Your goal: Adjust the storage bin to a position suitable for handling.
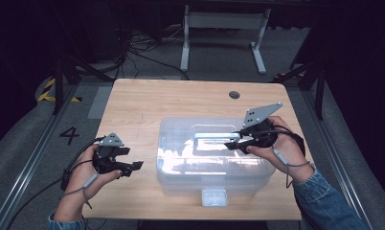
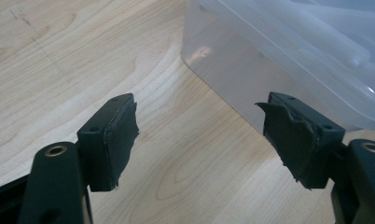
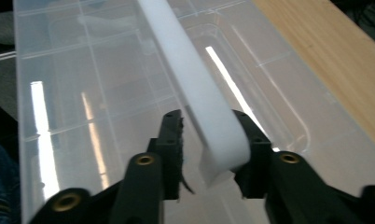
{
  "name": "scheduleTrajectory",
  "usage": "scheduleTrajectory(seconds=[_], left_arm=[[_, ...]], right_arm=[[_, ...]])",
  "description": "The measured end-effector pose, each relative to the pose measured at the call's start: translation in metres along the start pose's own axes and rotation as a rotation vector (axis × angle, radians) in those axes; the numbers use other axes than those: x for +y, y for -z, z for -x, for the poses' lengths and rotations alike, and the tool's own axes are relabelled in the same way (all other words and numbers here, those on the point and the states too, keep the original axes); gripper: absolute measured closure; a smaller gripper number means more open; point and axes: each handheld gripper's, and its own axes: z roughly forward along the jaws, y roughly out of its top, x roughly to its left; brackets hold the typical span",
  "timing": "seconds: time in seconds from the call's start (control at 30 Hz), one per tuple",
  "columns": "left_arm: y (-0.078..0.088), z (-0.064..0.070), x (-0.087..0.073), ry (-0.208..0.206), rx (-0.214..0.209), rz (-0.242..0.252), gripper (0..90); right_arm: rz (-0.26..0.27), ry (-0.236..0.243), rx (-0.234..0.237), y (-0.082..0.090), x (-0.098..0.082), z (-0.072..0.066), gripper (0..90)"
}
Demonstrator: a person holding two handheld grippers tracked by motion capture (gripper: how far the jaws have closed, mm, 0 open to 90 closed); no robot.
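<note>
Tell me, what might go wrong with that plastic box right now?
The right gripper straddles the box's white handle near one end, with a gap at one pad, so the handle could slip or the clear box tilt if lifted. The left gripper stands open beside the box, giving no support.

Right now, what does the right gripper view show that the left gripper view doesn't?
Right gripper view: the right gripper, its fingers on either side of the white handle on top of the clear box, with a gap at one finger.
Left gripper view: the left gripper, fingers wide apart with nothing between them, above the table beside the box's side wall.
Both: the clear box and the wooden table.
</note>
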Motion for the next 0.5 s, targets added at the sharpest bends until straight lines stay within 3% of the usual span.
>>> scheduleTrajectory(seconds=[0.03, 0.2, 0.5], left_arm=[[0.001, 0.0, 0.0, -0.01, 0.009, -0.009, 27.4], [0.002, -0.001, 0.0, -0.045, 0.024, 0.004, 31.9], [0.005, -0.002, 0.0, -0.046, 0.008, 0.022, 34.4]], right_arm=[[0.003, 0.004, -0.009, 0.001, 0.0, 0.001, 75.2], [0.009, 0.005, -0.011, 0.001, 0.0, 0.002, 75.7], [0.033, -0.042, 0.021, 0.004, 0.006, 0.014, 75.7]])
